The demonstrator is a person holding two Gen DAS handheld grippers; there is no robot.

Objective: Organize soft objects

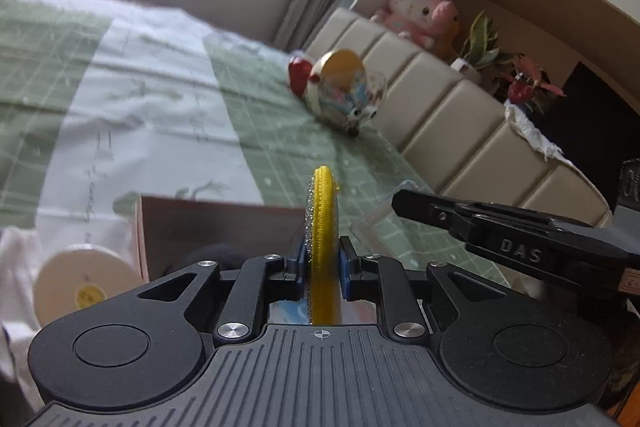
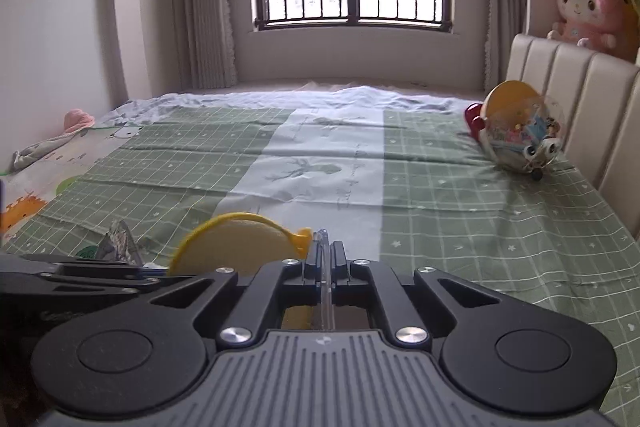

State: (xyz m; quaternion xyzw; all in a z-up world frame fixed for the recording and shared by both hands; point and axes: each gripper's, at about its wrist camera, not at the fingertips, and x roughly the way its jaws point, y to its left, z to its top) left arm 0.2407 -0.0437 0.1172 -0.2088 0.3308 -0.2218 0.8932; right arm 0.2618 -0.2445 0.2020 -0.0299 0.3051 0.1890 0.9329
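Left tool pinches a flat round yellow fabric-edged pouch upright, above a green checked bed sheet.

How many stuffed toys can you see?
2. A pink plush sits on the shelf behind the headboard. A round clear toy pouch lies on the bed by the headboard. More may be hidden.

The green-and-white checked bed sheet lies bare across the middle of the right wrist frame. At right, a round clear toy-filled pouch rests against the beige padded headboard. At lower left of the left wrist frame, a brown cardboard box and cream tape roll crowd the near edge.
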